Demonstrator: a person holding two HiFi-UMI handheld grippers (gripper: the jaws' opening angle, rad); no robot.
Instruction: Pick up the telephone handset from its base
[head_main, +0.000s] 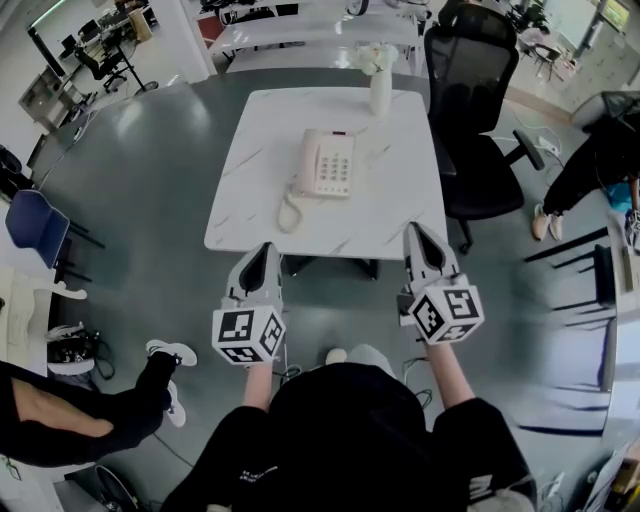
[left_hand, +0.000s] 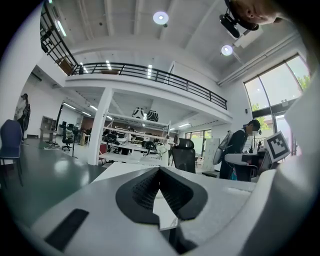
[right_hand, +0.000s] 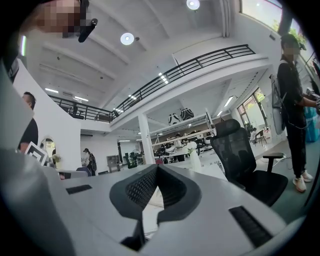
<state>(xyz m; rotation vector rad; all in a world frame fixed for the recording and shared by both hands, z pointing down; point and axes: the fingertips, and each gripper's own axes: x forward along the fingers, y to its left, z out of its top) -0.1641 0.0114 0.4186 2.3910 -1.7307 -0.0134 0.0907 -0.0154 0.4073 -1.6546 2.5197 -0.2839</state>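
The telephone handset (head_main: 310, 160) lies in its cradle on the left side of the beige base (head_main: 336, 166). The base stands near the middle of the white marble-pattern table (head_main: 400, 195). The coiled cord (head_main: 288, 212) hangs in a loop from the handset toward the near edge of the table. A white vase with flowers (head_main: 379, 82) stands at the far edge, well apart from the telephone, and a black office chair (head_main: 478, 100) is at the right side of the table.

The person holds both grippers low in front of the body, at the near edge of the table and not yet over it. The left gripper (head_main: 268, 248) and the right gripper (head_main: 413, 232) each point forward, about level, toward the table. In each gripper view the two dark ribbed pads meet at the tips and nothing is between them, so both grippers are closed and empty.

I judge that this is the approach and that the pick has not started. The handset is on the left half of the telephone, so the left gripper seems the more natural one for it. Its fingers must first be spread wide enough to go around the handset. The cord is slack, so it should not pull the base much when the handset is lifted.
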